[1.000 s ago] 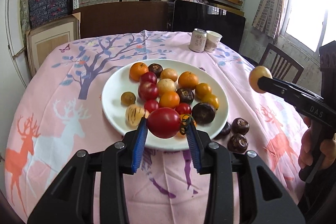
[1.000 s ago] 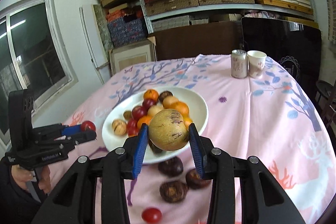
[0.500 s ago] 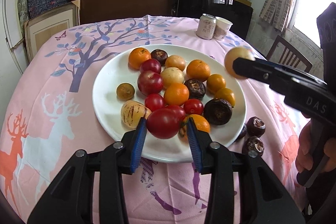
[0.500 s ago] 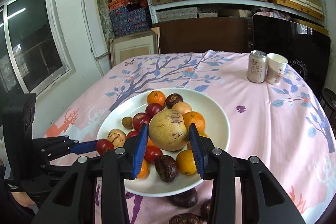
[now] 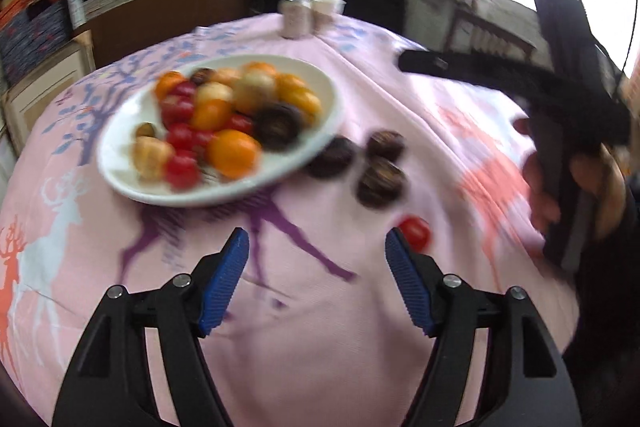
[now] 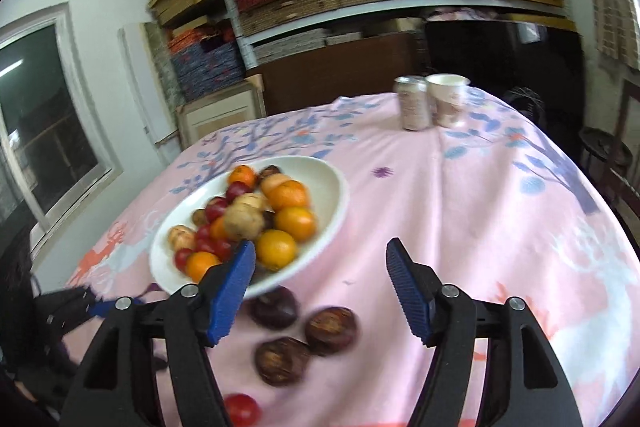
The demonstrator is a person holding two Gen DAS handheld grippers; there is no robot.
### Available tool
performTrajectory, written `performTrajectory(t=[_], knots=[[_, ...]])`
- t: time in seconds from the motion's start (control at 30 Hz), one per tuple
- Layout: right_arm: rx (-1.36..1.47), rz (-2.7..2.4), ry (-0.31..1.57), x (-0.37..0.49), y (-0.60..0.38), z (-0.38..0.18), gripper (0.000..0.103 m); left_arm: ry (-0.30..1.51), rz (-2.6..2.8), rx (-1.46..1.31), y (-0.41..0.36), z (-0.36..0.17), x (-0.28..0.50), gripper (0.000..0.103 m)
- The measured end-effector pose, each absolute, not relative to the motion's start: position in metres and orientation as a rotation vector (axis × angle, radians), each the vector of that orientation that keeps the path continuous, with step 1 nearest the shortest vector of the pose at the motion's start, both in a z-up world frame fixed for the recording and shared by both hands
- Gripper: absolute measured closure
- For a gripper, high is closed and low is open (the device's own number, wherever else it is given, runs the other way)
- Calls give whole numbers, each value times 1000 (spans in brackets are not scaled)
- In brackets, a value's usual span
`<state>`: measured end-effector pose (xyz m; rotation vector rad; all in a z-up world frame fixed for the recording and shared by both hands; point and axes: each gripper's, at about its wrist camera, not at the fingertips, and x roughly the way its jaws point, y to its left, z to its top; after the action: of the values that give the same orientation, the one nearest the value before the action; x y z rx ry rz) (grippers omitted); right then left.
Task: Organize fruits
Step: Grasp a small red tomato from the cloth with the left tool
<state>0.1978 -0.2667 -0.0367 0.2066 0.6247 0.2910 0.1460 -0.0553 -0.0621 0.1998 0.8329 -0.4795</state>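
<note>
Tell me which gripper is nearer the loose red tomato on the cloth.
Left. The left gripper hangs open with the tomato just beside its right fingertip. The right gripper is open over the three dark fruits, the tomato beneath its left finger.

Tablecloth (image 6: 460,211): pink, printed with blue-leaved purple trees, white and orange deer.
Plate (image 6: 332,187): plain white.
Fruit on plate: oranges (image 6: 296,223) bright orange; tomatoes (image 5: 182,171) red; pale melon (image 6: 243,222) tan with dark flecks.
Three passion fruits (image 6: 330,325) on cloth: dark brown-purple.
Loose tomato (image 5: 415,233): red.
Gripper pads (image 5: 224,287): blue, on black frames.
Can (image 6: 414,103): pinkish-silver.
Cup (image 6: 448,99): white.
</note>
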Motion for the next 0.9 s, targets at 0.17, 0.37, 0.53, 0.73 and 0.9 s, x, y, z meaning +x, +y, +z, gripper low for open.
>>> performTrajectory(t=[0.17,0.37,0.53,0.73,0.9], knots=[[248,284,652,195,-283,-48,34,845,-541,239,-92,-69,134,34],[194,314,643,191,-275,-50,34,911,-525,265,-112,-87,146,52],[197,328,657,191,-275,-52,34,912,-551,248,-113,-87,147,74],[196,331,660,190,-273,-52,34,942,-565,194,-107,-89,154,74],[188,325,659,190,-273,-53,34,948,-561,199,-109,-91,156,74]])
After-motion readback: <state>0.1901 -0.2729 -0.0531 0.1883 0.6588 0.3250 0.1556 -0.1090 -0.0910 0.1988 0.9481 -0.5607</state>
